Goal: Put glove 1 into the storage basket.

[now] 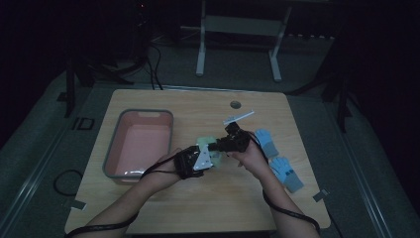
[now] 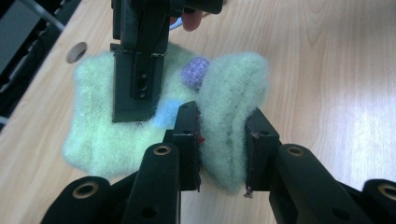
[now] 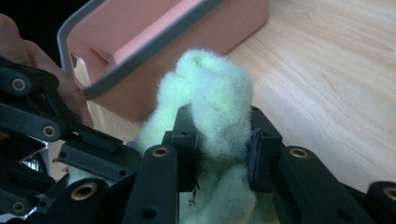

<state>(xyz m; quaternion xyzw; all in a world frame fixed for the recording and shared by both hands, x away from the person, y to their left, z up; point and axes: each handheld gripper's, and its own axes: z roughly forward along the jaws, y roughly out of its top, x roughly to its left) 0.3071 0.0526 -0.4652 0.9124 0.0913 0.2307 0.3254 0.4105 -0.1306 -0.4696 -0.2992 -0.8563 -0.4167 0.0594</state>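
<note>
Bin: pink plastic bin with a grey rim (image 1: 140,144) sits near the left edge of the wooden tabletop (image 1: 208,208). It looks like nothing is in it yet.
Left claw: left gripper (image 2: 222,140) is closed tight on one fold of the fuzzy pale green glove (image 2: 116,130). In the high view this claw (image 1: 194,161) is just right of the bin.
Green glove: it lies in the middle of the tabletop (image 2: 327,70), bunched up between both claws. A small purple spot (image 2: 195,72) shows on it.
Right claw: right gripper (image 3: 219,140) is closed tight on another bump of the same glove (image 3: 215,93), with the bin (image 3: 154,51) just behind.
Blue gloves: two light blue knit gloves with grey cuffs (image 1: 277,158) lie near the right edge, untouched.
How far: I think the work is just starting. The green glove is grabbed but not in the bin, and the blue ones still wait.
</note>
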